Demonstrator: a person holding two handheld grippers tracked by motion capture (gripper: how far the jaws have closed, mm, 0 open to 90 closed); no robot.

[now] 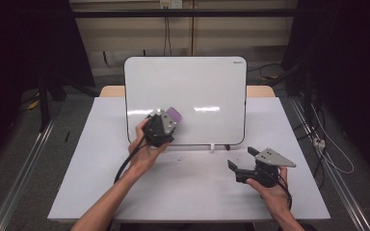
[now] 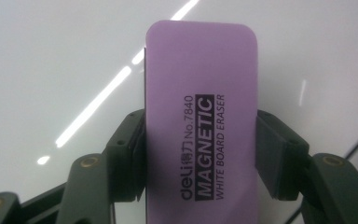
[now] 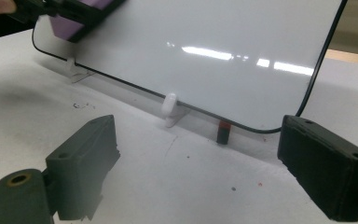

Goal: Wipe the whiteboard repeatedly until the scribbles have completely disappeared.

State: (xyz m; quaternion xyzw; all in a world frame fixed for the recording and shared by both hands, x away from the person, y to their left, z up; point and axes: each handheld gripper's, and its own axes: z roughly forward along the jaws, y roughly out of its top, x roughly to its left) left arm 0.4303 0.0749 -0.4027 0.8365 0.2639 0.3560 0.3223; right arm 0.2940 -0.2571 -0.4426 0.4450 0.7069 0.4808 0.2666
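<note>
A white whiteboard (image 1: pixel 192 91) stands propped upright on small white feet at the back of the table. My left gripper (image 1: pixel 166 119) is shut on a purple magnetic whiteboard eraser (image 1: pixel 174 114), held against the board's lower left area. In the left gripper view the eraser (image 2: pixel 200 116) sits upright between both jaws, its printed face toward the camera and the board (image 2: pixel 51 70) behind it. My right gripper (image 1: pixel 241 158) rests low over the table at the front right, open and empty. In the right gripper view the eraser (image 3: pixel 77 21) shows at the top left.
The board (image 3: pixel 205 60) rests on white clip feet (image 3: pixel 170 108); a small dark red-topped object (image 3: pixel 223 131) stands at its lower edge. Small specks mark the white table (image 1: pixel 188 192). Dark curtains and floor rails flank the table.
</note>
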